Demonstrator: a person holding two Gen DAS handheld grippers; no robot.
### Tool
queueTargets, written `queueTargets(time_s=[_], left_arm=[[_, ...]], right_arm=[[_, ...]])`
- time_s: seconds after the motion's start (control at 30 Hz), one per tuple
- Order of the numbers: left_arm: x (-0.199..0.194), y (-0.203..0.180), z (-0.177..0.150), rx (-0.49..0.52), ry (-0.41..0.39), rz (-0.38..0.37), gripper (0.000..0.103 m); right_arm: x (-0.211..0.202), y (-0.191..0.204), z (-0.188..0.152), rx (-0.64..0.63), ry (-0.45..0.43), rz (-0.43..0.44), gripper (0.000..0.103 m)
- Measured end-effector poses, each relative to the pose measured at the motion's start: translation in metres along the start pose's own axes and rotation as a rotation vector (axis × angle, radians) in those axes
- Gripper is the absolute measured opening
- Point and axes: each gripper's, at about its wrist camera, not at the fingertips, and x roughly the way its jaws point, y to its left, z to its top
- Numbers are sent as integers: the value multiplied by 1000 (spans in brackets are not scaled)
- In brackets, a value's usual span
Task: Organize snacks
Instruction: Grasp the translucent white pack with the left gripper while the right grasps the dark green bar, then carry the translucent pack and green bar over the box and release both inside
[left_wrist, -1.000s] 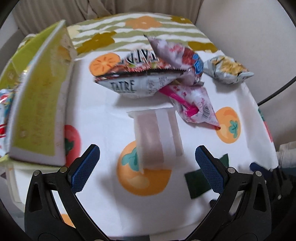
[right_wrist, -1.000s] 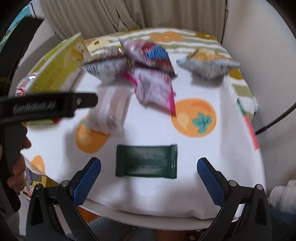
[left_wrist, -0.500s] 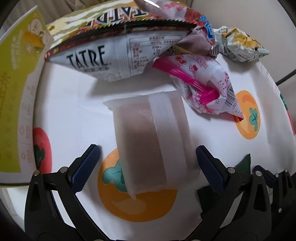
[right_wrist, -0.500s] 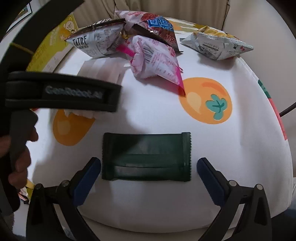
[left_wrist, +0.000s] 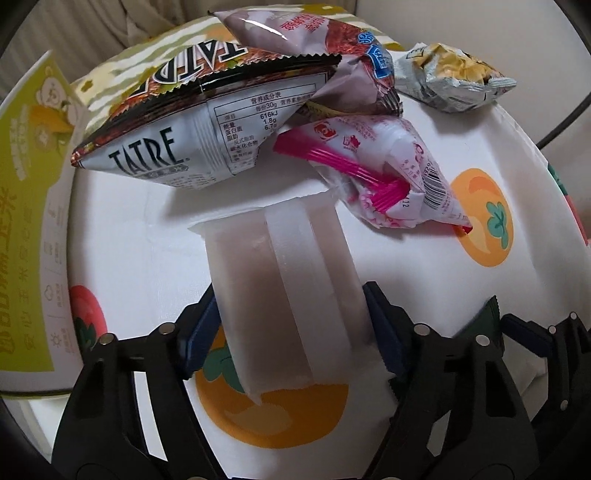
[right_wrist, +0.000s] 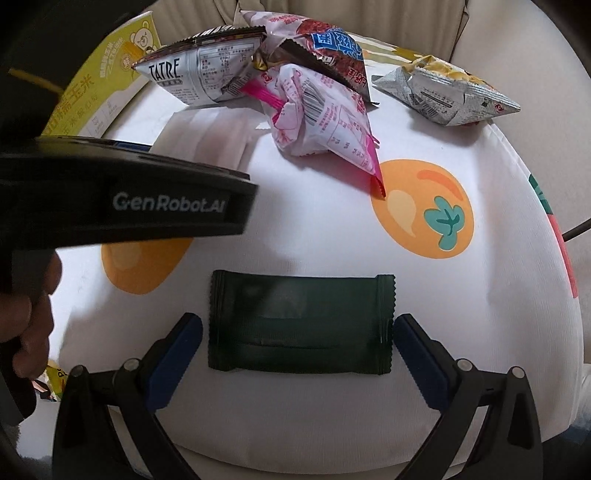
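Observation:
A translucent white packet (left_wrist: 288, 288) lies lengthwise on the fruit-print cloth. My left gripper (left_wrist: 291, 332) has it between its fingers, and the closing blue pads (left_wrist: 384, 343) touch its two long sides. A dark green packet (right_wrist: 299, 325) lies flat near the table's front edge. My right gripper (right_wrist: 299, 332) stands open astride it, one pad just off each short end. In the right wrist view the left gripper's black body (right_wrist: 129, 199) crosses the left side and hides part of the white packet (right_wrist: 218, 136).
Behind the white packet are a silver TATRE bag (left_wrist: 177, 147), a mauve bag (left_wrist: 325, 48), a pink-and-white bag (left_wrist: 388, 173) and a silver-yellow bag (left_wrist: 450, 81). A yellow-green carton (left_wrist: 29, 221) stands at the left. A hand (right_wrist: 29, 325) holds the left gripper.
Both grippers came down toward the table. The left jaws went from wide open to closed in on the white packet. The right jaws stayed wide and now flank the green packet.

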Motion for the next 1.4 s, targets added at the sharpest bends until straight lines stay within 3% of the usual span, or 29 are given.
queueTargets(time_s=[0.33, 0.57, 0.77, 0.97, 1.2, 1.4], left_arm=[[-5, 31, -9, -49, -4, -55, 66], [-9, 49, -18, -95, 5, -50, 65], [-11, 52, -15, -111, 0, -39, 65], [-28, 49, -12, -120, -27, -30, 64], [-79, 48, -6, -155, -109, -26, 64], [-150, 56, 0, -213, -226, 0, 64]], right_arm=[[-6, 6, -5, -18, -23, 7, 91], [-16, 11, -5, -53, -52, 24, 70], [-20, 12, -7, -65, -69, 32, 62], [-26, -5, 2, -57, -88, 53, 62], [-61, -16, 20, -66, -140, 62, 62], [-111, -20, 46, -128, -215, 69, 62]])
